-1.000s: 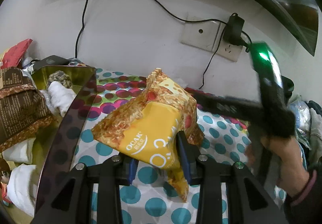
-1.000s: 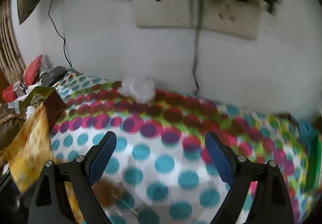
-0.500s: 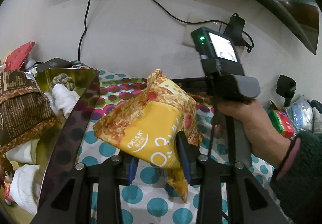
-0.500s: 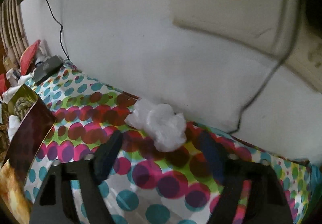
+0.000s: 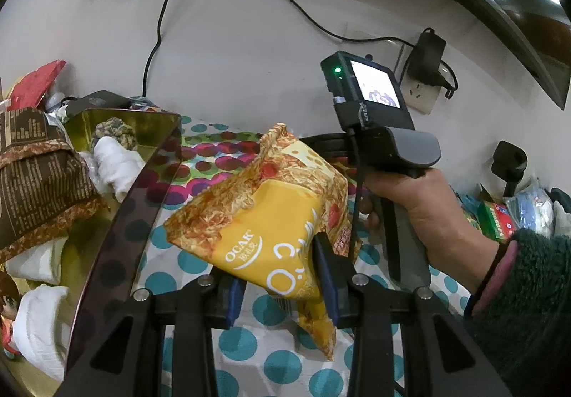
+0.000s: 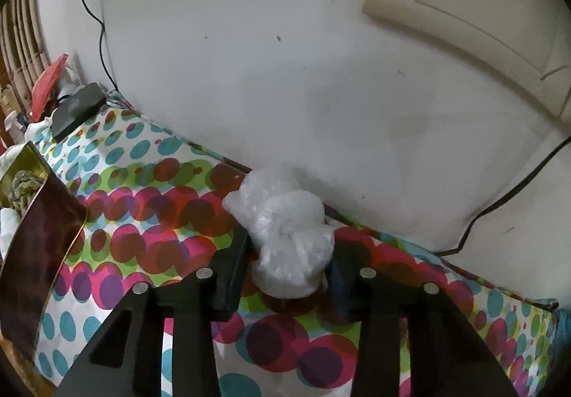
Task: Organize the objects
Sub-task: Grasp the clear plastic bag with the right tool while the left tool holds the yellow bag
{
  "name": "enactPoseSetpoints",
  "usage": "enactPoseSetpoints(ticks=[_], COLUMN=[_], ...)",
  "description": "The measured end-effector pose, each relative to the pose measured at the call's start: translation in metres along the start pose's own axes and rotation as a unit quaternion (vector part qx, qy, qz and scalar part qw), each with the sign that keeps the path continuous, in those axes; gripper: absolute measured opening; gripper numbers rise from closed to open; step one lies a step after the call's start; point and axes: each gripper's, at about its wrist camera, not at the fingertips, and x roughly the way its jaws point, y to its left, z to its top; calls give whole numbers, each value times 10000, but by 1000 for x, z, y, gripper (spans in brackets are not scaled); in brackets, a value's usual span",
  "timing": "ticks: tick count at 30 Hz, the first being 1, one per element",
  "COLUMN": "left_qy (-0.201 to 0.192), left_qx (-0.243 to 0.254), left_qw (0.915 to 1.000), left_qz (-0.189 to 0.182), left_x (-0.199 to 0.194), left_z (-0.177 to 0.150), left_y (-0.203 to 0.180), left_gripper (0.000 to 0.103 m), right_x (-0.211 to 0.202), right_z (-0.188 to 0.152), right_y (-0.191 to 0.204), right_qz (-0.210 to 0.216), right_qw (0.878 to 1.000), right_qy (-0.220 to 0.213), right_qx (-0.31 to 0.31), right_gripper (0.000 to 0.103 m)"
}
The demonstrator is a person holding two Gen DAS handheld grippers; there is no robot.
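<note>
My left gripper [image 5: 280,286] is shut on a yellow and orange snack bag [image 5: 271,218], held tilted above the dotted tablecloth [image 5: 167,283]. To its left stands a gold-lined box [image 5: 142,183] holding a brown packet [image 5: 32,176], white cloths and a rope knot. In the right wrist view my right gripper [image 6: 287,261] is shut on a crumpled white plastic wad [image 6: 282,222] that lies on the cloth close to the wall. The left wrist view shows a person's hand [image 5: 410,204] around the right gripper's handle; the snack bag hides its fingers there.
A black device [image 6: 76,108] and a red packet [image 6: 48,83] lie at the far left by the wall. A wall socket [image 5: 421,93] with a plugged charger and hanging cables is behind. A green and red carton [image 5: 494,218] and bags sit at the right.
The right gripper has moved in toward the wall, reached the white plastic wad and closed its jaws on it. The left gripper and the snack bag have stayed put.
</note>
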Motion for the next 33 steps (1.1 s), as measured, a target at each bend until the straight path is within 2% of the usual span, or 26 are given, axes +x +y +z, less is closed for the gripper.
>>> enactPoseSetpoints(ticks=[11,19,24,33], left_qy=[-6,12,-5,-27], left_qx=[22,46,81,182], left_qw=[10000,10000,9999,9998], left_qz=[31,39,62,119], left_x=[-2,-1,-1,0], left_z=[-1,0,-1,-1], left_y=[0,0,-1,-4], left_gripper=[36,36,36,36], right_x=[-11,-39,-76,-140], right_z=[-6,-31,-68,-139], right_y=[-5,-18,-28,-36], right_qz=[-97,-46,-41,-68], right_qw=[9997,9988,9959,9930], right_qy=[-165,-299,-476,-560], right_qx=[134,396,766,1042], right_gripper=[35,35,35,35])
